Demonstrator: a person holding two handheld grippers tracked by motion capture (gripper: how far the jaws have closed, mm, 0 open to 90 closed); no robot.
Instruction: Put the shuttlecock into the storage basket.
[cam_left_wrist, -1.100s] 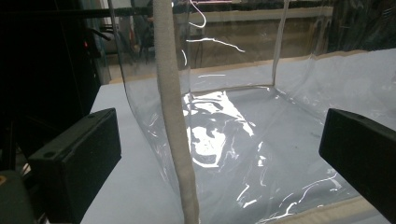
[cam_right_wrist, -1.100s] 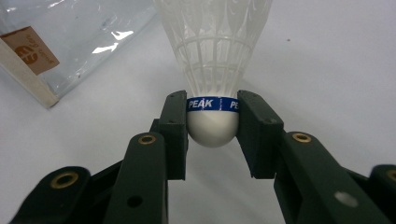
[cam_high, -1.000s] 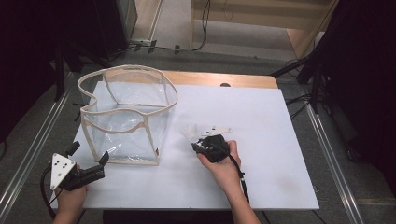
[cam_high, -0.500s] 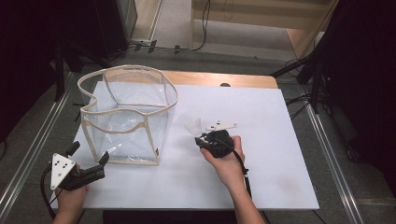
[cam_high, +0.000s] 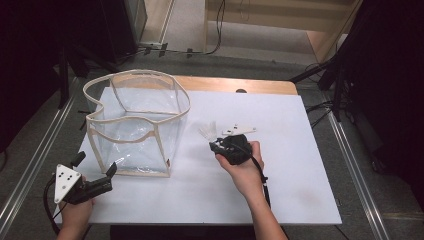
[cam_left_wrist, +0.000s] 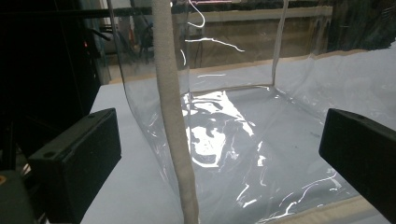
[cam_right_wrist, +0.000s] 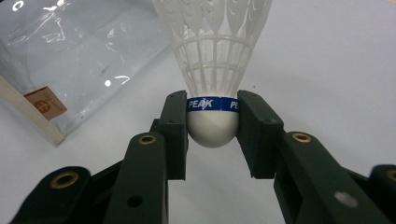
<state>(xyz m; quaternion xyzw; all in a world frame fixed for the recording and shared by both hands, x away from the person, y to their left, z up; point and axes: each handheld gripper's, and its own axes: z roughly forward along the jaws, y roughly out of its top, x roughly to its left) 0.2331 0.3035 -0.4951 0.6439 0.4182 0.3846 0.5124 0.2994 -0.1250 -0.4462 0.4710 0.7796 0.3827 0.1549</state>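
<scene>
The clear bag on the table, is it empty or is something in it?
Empty: through the clear bag walls only its bare bottom shows, and the shuttlecock is outside, between the right gripper fingers.

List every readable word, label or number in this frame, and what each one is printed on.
"PEAK": white letters on the blue band around the shuttlecock cork, held in the right gripper; a second, cut-off "PE" follows on the same band.
Brown tag on the clear bag: a logo, too blurred to read.

I see a white board (cam_high: 300, 190) covering the table, with a wooden strip (cam_high: 260, 86) bare at its 12 o'clock edge. Cables (cam_high: 218, 30) trail across the floor beyond. Black stand legs (cam_high: 320, 75) sit at 2 o'clock, and a metal rail (cam_high: 351, 165) runs at 3 o'clock.
</scene>
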